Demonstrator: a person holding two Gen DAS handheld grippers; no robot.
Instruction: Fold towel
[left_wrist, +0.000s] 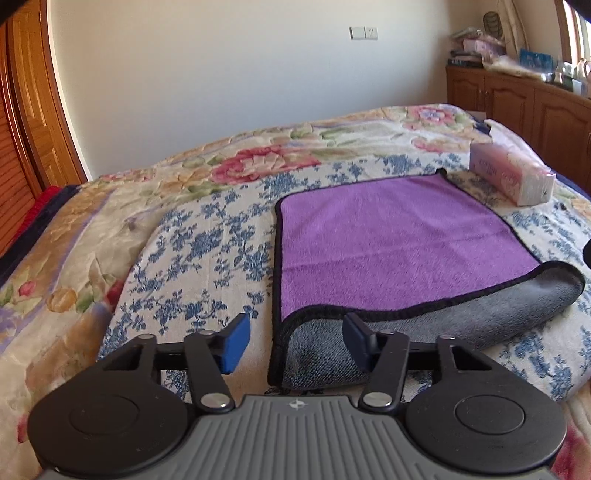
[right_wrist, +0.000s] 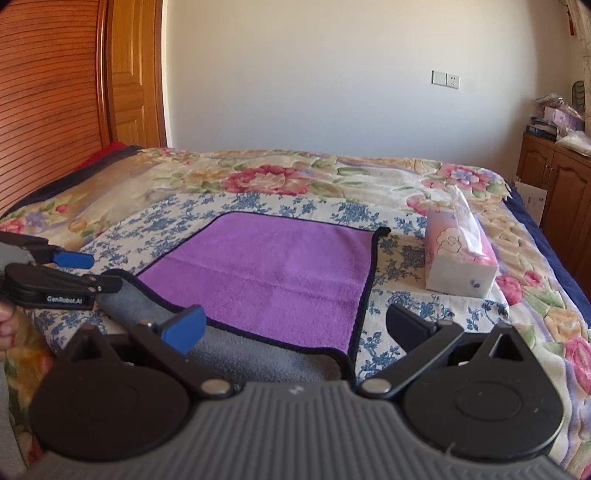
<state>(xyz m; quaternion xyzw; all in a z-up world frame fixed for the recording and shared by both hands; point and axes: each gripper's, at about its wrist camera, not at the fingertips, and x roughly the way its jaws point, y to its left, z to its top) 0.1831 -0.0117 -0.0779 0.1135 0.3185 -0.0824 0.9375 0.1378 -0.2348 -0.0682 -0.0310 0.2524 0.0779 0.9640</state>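
Both grippers gaping, gripping nothing: left gripper (left_wrist: 295, 341) hovering at towel's (left_wrist: 391, 243) near-left corner, right gripper (right_wrist: 295, 332) nearing near-right corner; towel lying on bed's (left_wrist: 74, 236) near edge, long axis stretching between them.

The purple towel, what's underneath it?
The towel lies on a blue-flowered cloth over the bed. Its near edge is flipped up, showing grey backing. Anything beneath its middle is hidden.
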